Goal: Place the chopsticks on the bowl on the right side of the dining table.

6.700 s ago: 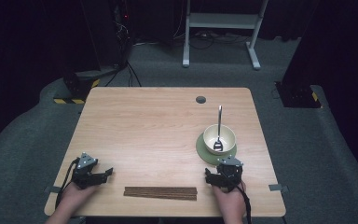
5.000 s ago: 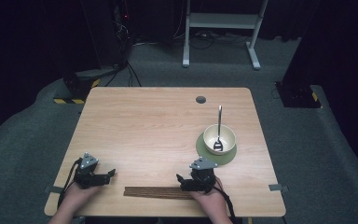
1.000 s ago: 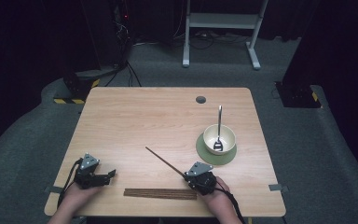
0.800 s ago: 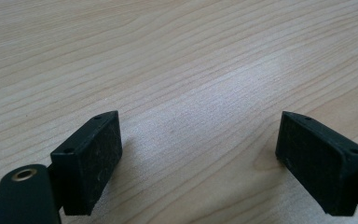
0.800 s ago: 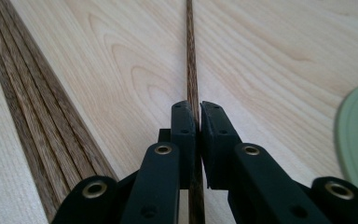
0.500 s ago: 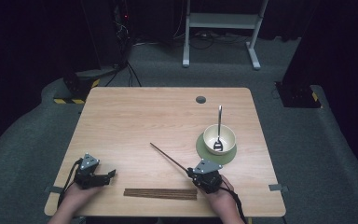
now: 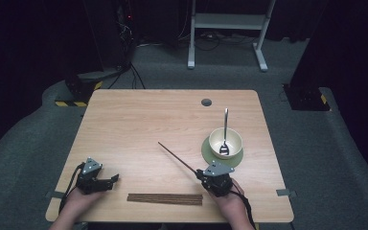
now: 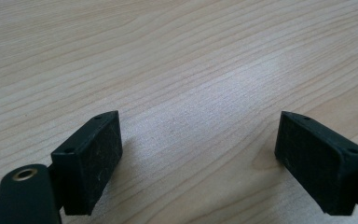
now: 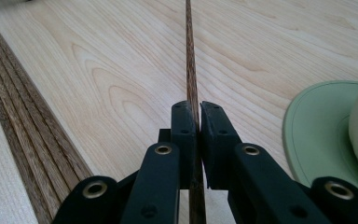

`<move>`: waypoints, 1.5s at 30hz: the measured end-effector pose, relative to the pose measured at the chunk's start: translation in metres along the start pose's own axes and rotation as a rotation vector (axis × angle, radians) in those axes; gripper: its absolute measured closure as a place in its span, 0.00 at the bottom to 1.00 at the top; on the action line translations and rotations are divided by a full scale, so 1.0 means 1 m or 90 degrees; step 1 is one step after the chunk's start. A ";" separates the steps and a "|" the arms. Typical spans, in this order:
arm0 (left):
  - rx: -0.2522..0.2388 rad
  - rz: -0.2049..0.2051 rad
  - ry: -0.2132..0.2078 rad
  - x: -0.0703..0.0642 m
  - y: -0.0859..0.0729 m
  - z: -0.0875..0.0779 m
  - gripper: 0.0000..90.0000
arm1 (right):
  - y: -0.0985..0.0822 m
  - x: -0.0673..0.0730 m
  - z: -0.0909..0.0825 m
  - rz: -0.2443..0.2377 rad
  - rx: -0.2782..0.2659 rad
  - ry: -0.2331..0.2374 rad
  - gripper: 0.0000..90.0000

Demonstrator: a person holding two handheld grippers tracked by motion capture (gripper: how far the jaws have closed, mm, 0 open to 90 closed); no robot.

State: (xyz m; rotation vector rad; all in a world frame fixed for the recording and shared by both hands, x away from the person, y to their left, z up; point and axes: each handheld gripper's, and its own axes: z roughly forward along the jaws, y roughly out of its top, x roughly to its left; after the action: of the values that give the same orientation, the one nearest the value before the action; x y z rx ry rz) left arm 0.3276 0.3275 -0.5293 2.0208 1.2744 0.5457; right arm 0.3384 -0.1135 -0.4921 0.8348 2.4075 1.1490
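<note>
My right gripper (image 7: 202,173) (image 9: 193,122) is shut on one dark wooden chopstick (image 7: 177,157) (image 9: 189,51), which points away up-left over the table. Several more chopsticks (image 7: 165,199) (image 9: 25,135) lie side by side in a row near the front edge, left of that gripper. A cream bowl (image 7: 225,142) with a metal spoon (image 7: 224,132) in it stands on a green saucer (image 7: 207,152) (image 9: 319,130), just beyond and right of the right gripper. My left gripper (image 7: 115,178) (image 8: 198,158) rests open on the bare wood at the front left, nothing between its pads.
The wooden table (image 7: 139,124) has a round cable hole (image 7: 206,102) at the back. Dark floor, a white desk frame (image 7: 227,28) and cables lie beyond the far edge.
The right gripper has lifted one chopstick out of the row and carried it a little to the right, toward the bowl. The left gripper has kept still.
</note>
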 end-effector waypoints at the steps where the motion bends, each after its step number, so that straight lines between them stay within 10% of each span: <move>1: 0.000 0.000 0.000 0.000 0.000 0.000 0.17 | 0.000 0.000 0.000 0.002 0.000 0.000 0.94; 31: 0.001 0.008 -0.008 0.002 0.001 0.001 0.15 | 0.041 -0.011 -0.019 -0.008 -0.049 -0.052 0.94; 45: 0.001 0.008 -0.007 0.002 0.001 0.001 0.16 | 0.009 -0.065 -0.062 0.078 -0.048 -0.153 0.94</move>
State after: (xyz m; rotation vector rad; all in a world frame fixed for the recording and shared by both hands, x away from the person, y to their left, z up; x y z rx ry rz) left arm 0.3299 0.3281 -0.5293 2.0320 1.2571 0.5387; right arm 0.3585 -0.1871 -0.4430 1.0440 2.1314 1.1053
